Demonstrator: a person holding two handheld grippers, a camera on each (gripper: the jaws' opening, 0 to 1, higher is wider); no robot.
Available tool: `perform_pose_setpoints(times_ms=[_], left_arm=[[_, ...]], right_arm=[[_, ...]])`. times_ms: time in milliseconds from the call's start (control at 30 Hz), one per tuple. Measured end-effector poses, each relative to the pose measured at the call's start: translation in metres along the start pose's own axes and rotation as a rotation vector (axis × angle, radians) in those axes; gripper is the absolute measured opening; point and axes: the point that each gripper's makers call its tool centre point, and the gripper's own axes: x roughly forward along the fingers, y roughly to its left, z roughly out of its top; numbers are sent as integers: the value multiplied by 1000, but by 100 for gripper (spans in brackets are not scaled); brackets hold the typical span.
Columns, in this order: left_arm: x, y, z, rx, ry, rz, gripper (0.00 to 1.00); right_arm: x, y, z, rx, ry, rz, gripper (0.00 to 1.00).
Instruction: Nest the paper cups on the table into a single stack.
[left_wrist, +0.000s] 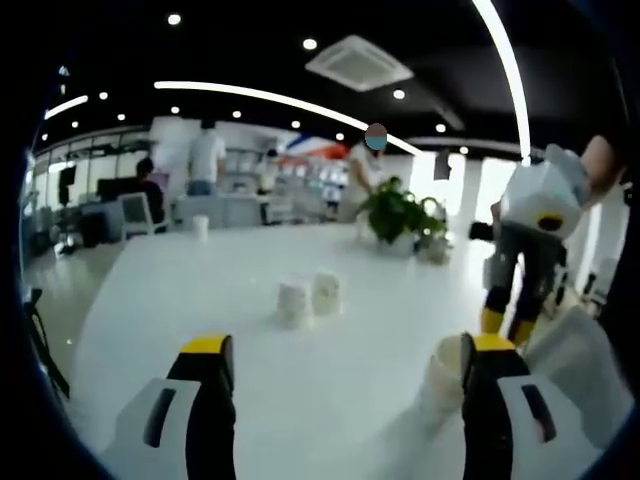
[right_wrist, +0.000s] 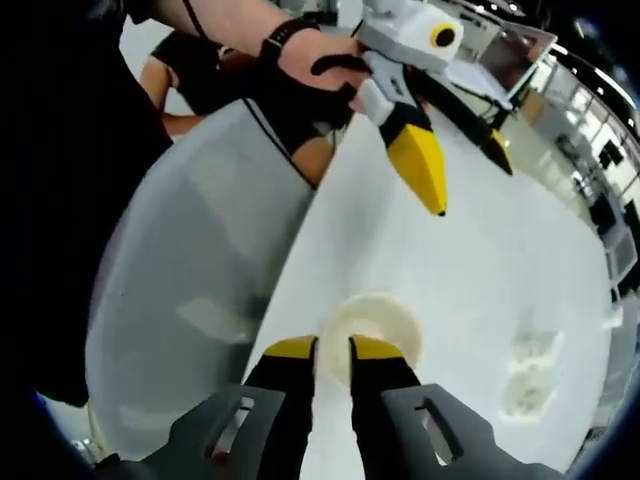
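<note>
Two paper cups (left_wrist: 308, 298) stand upside down, touching side by side, near the middle of the white table (left_wrist: 330, 390); in the right gripper view the same pair (right_wrist: 527, 372) shows far off toward the right edge. A third paper cup (right_wrist: 375, 335) stands mouth-up close to the table's near edge. Right gripper (right_wrist: 332, 350): yellow-tipped jaws nearly together, pinching the near rim of this cup, one jaw inside and one outside as far as can be told. In the left gripper view that cup (left_wrist: 441, 372) sits just beside the left gripper's right jaw, partly hidden behind it, with the right gripper (left_wrist: 506, 327) reaching down from above on the right side. Left gripper (left_wrist: 346, 350): jaws spread wide apart, nothing between them, held above the table. From the right gripper view the left gripper (right_wrist: 455, 175) is held by a gloved hand (right_wrist: 310, 70). Background: potted plant (left_wrist: 397, 212) at the far end of the table, another small cup (left_wrist: 201, 226) far left, several people standing in the office behind.
</note>
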Motion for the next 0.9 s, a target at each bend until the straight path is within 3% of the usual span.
perform_pose_setpoints(times_ms=[333,667,900], left_arm=[[1,1,0,-13,-4,1,92],[3,0,2,-1,-8,-6,92],[4,-1,1,8,0,-3,92]], right_arm=[[-13,-2,1,65,-80,-25,11],[-53,-28,0,361,-414,-142,16],[-83,-60,-18,531,-548,-295,32]])
